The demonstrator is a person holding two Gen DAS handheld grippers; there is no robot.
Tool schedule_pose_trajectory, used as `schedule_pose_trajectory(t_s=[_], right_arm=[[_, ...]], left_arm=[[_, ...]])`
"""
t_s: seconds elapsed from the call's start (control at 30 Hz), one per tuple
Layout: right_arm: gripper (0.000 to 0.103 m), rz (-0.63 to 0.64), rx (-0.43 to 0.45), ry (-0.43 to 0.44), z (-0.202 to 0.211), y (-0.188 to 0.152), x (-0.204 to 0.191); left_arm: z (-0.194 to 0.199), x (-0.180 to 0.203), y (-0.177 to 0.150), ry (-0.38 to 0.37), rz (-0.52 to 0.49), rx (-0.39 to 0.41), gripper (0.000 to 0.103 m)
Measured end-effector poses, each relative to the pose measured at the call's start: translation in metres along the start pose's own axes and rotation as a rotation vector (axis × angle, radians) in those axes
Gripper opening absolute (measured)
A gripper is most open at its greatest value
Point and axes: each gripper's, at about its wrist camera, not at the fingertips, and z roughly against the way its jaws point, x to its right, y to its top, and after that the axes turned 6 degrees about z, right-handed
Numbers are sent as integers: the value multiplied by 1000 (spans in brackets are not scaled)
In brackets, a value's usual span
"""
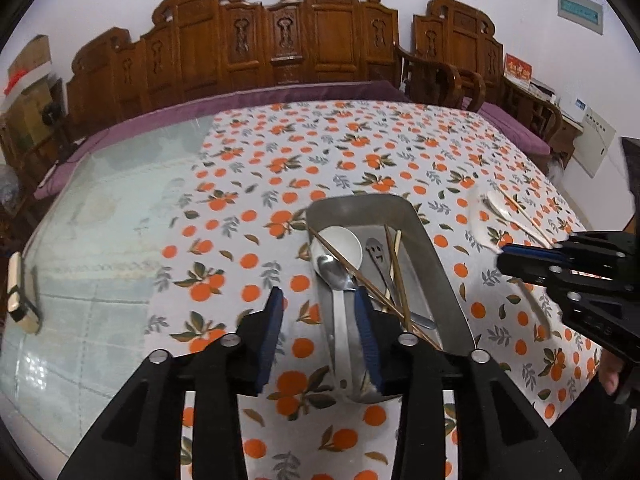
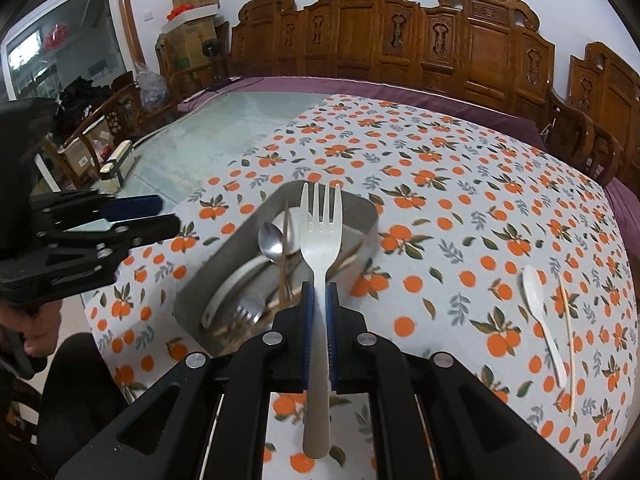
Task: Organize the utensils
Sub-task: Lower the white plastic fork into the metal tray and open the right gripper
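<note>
A grey metal tray (image 1: 436, 256) (image 2: 224, 256) sits on the orange-print tablecloth and holds a metal spoon (image 1: 334, 270) (image 2: 271, 242), a white ladle-spoon (image 1: 340, 242), chopsticks (image 1: 396, 272) and other cutlery. My right gripper (image 2: 319, 290) (image 1: 505, 256) is shut on a white plastic fork (image 2: 320, 240), held above the tray's near edge. My left gripper (image 1: 318, 294) (image 2: 160, 214) is open over the tray's near left rim, empty. A white spoon (image 2: 540, 312) (image 1: 508, 210) and a chopstick (image 2: 567, 340) lie on the cloth to the right.
Bare glass tabletop (image 1: 100, 240) lies left of the cloth, with a small cream box (image 1: 18, 292) (image 2: 120, 164) at its edge. Carved wooden chairs (image 1: 280, 36) line the far side. A person's dark clothing (image 2: 72, 380) is at the near left.
</note>
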Motion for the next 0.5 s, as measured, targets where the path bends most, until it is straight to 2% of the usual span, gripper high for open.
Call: schedule_pose_trajectory(t_s=[0.1,0.23,0.3,0.43,0.5], right_arm=[[8,-7,-2,7,-10,8,-3],[8,-19,-8,14,-24,19,-7],[8,-22,-11,9,-33,23,-8],[8,-44,-32,5,-54,30,-9],[8,-48,-47,-3,-66,31,-9]], left_arm=[[12,-6,1,-1,4,24,54],[23,-15,3,-4,22,45,58],[27,-19,4,-2,31,57,80],[31,-23,7,0,41,72,82],[31,-25,8,11,49,75,90]])
